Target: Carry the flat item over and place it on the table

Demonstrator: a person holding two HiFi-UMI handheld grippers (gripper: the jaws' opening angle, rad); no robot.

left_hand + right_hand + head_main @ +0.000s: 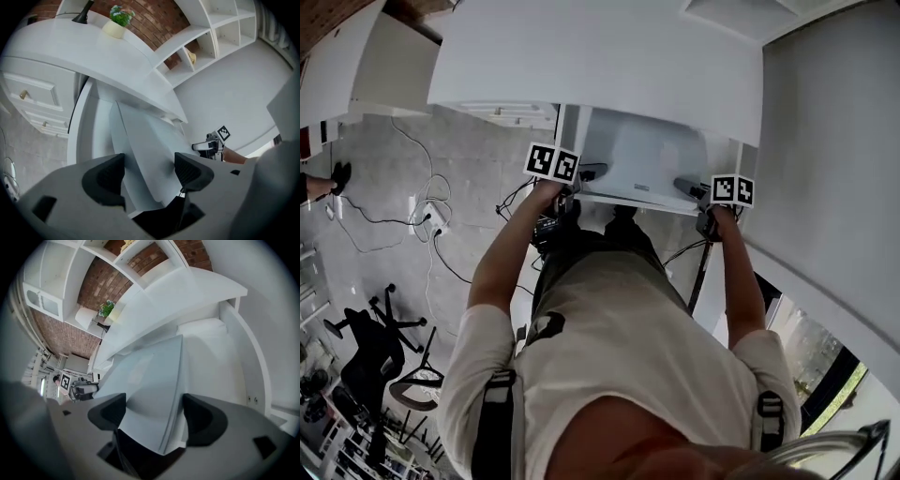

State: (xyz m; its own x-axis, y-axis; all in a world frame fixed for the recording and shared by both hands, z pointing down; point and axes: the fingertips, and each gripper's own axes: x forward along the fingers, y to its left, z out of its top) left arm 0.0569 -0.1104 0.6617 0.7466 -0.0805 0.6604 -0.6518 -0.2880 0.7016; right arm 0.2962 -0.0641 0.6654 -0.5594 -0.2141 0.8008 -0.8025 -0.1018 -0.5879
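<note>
The flat item [642, 161] is a pale grey panel held level between my two grippers, just below the near edge of the white table [600, 66]. My left gripper [581, 176] clamps its left side and my right gripper [689, 187] its right side. In the left gripper view the panel [140, 140] runs between the dark pads of my left gripper [150, 176], with the right gripper [208, 146] at its far side. In the right gripper view the panel [150, 376] fills the gap of my right gripper [154, 418], and the table top [187, 296] curves above it.
A potted plant [117, 23] and a dark lamp base [82, 16] stand on the table. White wall shelves [220, 28] sit against brick. Cables and a power strip [431, 217] lie on the floor at left, near an office chair [380, 347]. White table supports [567, 127] stand beneath the top.
</note>
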